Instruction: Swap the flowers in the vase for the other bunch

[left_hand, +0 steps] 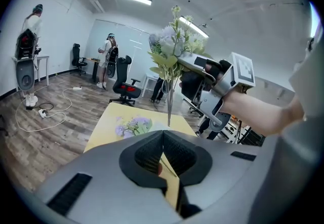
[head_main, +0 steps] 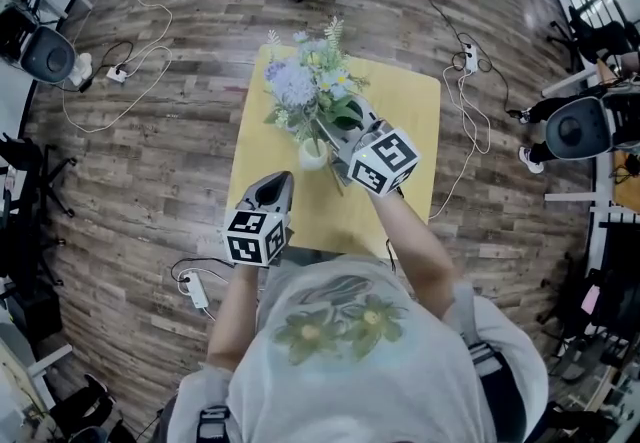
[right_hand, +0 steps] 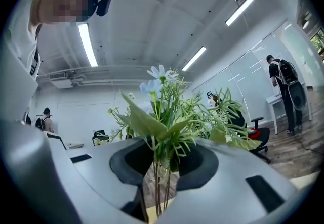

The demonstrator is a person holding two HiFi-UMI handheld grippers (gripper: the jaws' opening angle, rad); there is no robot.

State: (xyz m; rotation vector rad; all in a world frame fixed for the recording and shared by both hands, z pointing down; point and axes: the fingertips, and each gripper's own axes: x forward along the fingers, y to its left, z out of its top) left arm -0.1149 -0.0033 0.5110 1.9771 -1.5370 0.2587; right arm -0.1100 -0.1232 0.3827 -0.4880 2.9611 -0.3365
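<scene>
While the left claw [head_main: 282,178] tilts down near the person's body, jaws pressed together on nothing, the outstretched right arm holds its right claw [right_hand: 164,165] level, pinching the stems of the leafy bunch [right_hand: 167,117] at the glass vase [head_main: 312,156]; beyond, a lilac bunch [left_hand: 132,126] lies on the yellow counter [head_main: 400,111].

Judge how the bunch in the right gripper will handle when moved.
Likely top-heavy: the bunch fans wide above thin stems pinched in the right gripper's jaws, so it may sway. Stems hang straight, so probably fairly stiff. Leaves could snag the glass vase rim.
</scene>
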